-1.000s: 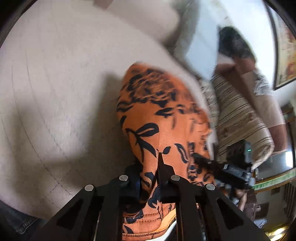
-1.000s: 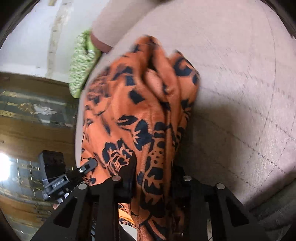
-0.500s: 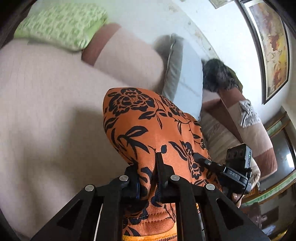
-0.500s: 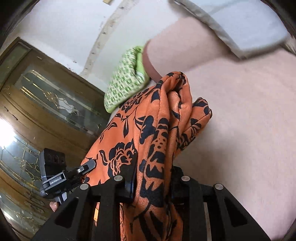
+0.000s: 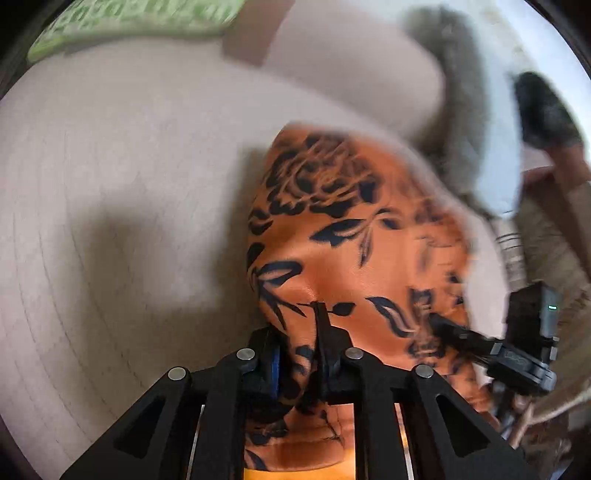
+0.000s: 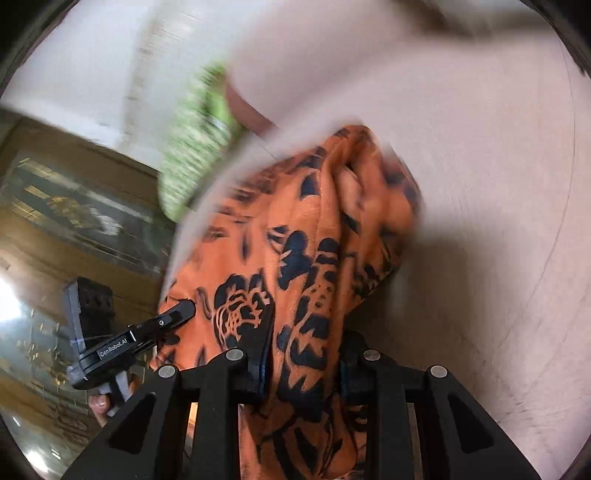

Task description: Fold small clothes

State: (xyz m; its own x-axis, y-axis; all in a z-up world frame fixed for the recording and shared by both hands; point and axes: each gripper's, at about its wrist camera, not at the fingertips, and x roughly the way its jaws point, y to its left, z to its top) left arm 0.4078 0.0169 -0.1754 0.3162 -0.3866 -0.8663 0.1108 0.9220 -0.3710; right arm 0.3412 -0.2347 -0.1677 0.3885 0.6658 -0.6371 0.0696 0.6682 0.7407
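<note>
An orange garment with a black flower print (image 5: 332,240) hangs bunched between both grippers over a pale beige cushion surface (image 5: 110,184). My left gripper (image 5: 299,347) has one edge of it between its fingers, and its jaws are opening while the pads still touch the cloth. In the right wrist view the garment (image 6: 295,240) runs up through my right gripper (image 6: 304,354), whose jaws are also opening around a thick fold. Each gripper shows in the other's view: the right one (image 5: 517,354) and the left one (image 6: 122,343). Both frames are blurred by motion.
A green patterned pillow (image 5: 136,22) and a beige bolster (image 5: 351,62) lie at the far edge, with a grey pillow (image 5: 461,110) and a striped cushion (image 5: 535,240) to the right. A wooden door with glass panes (image 6: 55,221) stands left of the seat.
Both grippers have swung across and down with the garment, so the beige surface fills more of each view than half a second ago. The cloth stays between both pairs of fingers.
</note>
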